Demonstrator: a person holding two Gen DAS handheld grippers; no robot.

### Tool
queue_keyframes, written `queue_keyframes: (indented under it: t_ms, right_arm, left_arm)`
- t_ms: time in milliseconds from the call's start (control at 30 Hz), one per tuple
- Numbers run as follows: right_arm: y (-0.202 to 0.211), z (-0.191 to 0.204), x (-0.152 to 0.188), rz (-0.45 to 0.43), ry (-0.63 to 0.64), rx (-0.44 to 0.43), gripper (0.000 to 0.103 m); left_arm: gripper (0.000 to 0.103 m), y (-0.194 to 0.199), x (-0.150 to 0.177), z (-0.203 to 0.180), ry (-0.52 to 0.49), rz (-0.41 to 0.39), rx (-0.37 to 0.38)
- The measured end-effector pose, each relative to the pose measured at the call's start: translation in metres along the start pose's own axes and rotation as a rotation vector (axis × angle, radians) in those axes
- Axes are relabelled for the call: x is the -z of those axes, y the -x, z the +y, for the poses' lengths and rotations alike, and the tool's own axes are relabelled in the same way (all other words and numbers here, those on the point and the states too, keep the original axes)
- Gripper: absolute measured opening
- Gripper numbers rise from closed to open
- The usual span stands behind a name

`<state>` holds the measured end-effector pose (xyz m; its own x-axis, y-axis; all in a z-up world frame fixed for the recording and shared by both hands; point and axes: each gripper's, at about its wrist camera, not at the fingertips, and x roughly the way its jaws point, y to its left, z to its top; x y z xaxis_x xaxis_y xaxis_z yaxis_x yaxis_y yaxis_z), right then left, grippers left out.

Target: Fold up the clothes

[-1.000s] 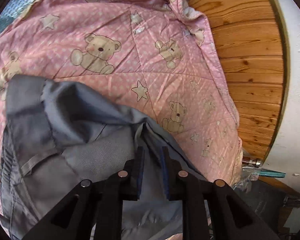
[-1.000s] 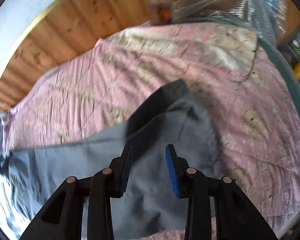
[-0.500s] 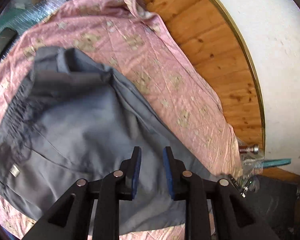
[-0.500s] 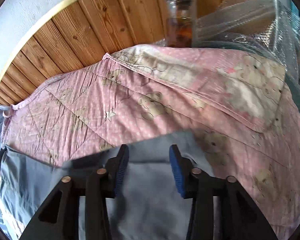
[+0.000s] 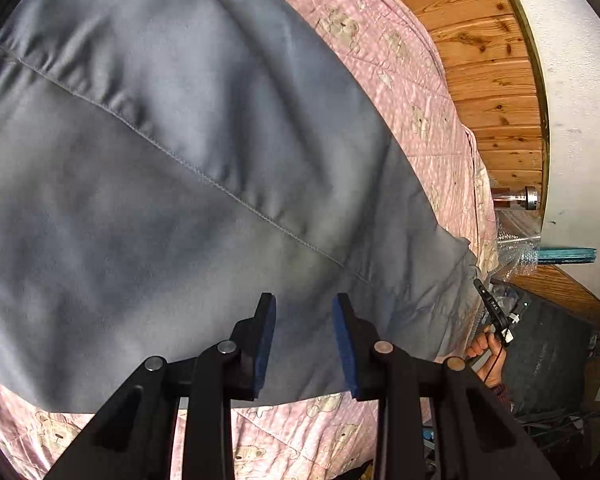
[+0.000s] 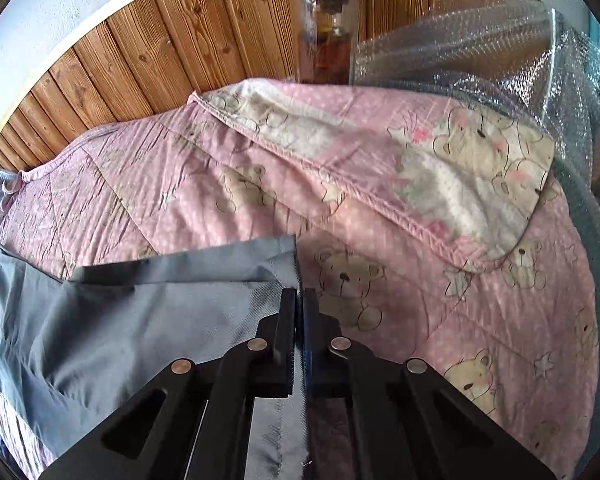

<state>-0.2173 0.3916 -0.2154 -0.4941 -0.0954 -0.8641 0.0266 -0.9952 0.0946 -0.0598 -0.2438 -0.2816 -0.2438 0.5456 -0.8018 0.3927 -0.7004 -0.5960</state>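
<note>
Left gripper [image 5: 304,300] has let go: a second ago its pads were nipped close on the grey garment [image 5: 188,184], now they stand apart and empty, hovering low over the cloth with the stitched seam [image 5: 220,188] just ahead. The garment lies spread on the pink quilt [image 5: 420,112], filling that view. Over to the right gripper [image 6: 299,300]: wide open half a second ago, now its pads are pressed together on the garment's hem, at the corner nearest the quilt's turned-back flap [image 6: 440,176]. That reads as a handover, right side taking the edge to carry a fold. Right tool points level toward the jar [image 6: 324,28] behind the quilt
</note>
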Motion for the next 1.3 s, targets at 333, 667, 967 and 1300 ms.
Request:
queue_keyframes:
  t_ms: [333,667,967,1300]
  right_arm:
    - [0.001,0.005,-0.020,0.001,0.023,0.062,0.012]
    - [-0.054,0.132,-0.003,0.237,0.597,-0.146,0.053]
    - [-0.052,0.152,-0.006,0.260,0.800,-0.101,0.002]
    - [-0.038,0.130,-0.044,0.170,0.590,-0.056,0.011]
  left_arm:
    - [0.032,0.006,0.002,0.046,0.051,-0.172,-0.189]
    - [0.032,-0.001,0.022,0.036,0.059,-0.142,-0.077]
    - [0.032,-0.002,0.048,0.045,0.114,-0.150,-0.040]
    - [0.032,-0.009,0.041,0.066,0.183,-0.208,-0.028]
